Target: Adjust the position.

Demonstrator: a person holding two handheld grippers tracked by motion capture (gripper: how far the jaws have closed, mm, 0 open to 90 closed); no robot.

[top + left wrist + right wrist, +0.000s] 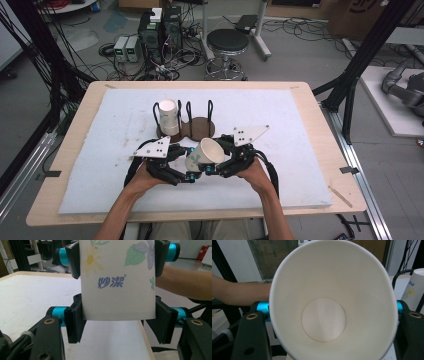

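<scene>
White tapered paper cup with printed flowers (204, 154), smooth matte wall, held tilted above the white foam mat (100, 165), my left gripper (192, 175) and right gripper (207, 170) both clamped on its sides, second paper cup (168, 116) in black wire rack (189, 116).

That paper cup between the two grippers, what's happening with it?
A person is holding one paper cup above the white mat, with the left gripper and the right gripper both clamped on it. The cup is tipped, its open mouth facing the right gripper. A second cup sits upside down on the peg rack behind.
</scene>
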